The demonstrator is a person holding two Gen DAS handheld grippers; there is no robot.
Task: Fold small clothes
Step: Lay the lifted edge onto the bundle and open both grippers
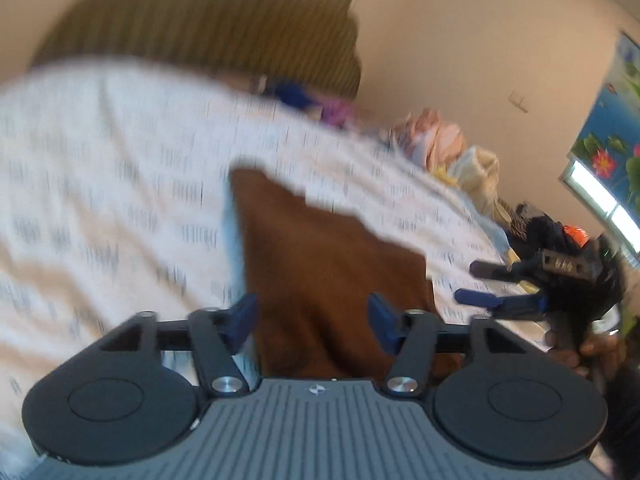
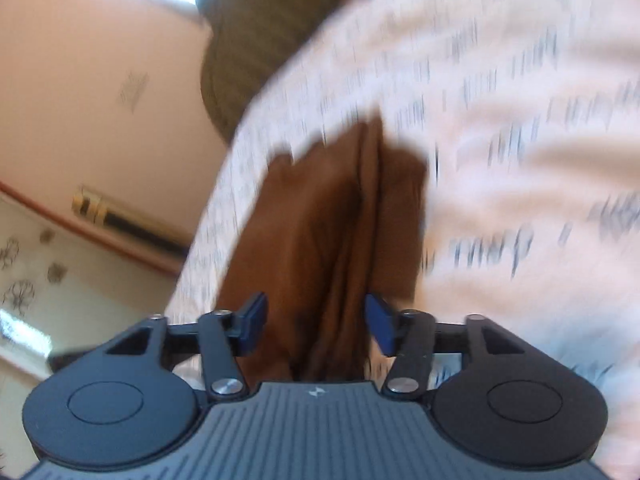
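Note:
A brown garment (image 1: 320, 264) lies on a white patterned bedsheet (image 1: 112, 168). My left gripper (image 1: 312, 320) is open, its blue fingers (image 1: 242, 316) spread to either side of the garment's near end. The right gripper (image 1: 476, 284) shows at the right of the left wrist view, held in a hand, fingers apart. In the right wrist view the brown garment (image 2: 320, 240) lies in folds with a long crease, and my right gripper (image 2: 316, 324) is open over its near end. Both views are blurred by motion.
A striped brown headboard or cushion (image 1: 208, 20) stands behind the bed. Heaps of clothes and bags (image 1: 452, 152) lie along the bed's far edge. The floor and wall base (image 2: 60, 240) show left of the bed in the right wrist view.

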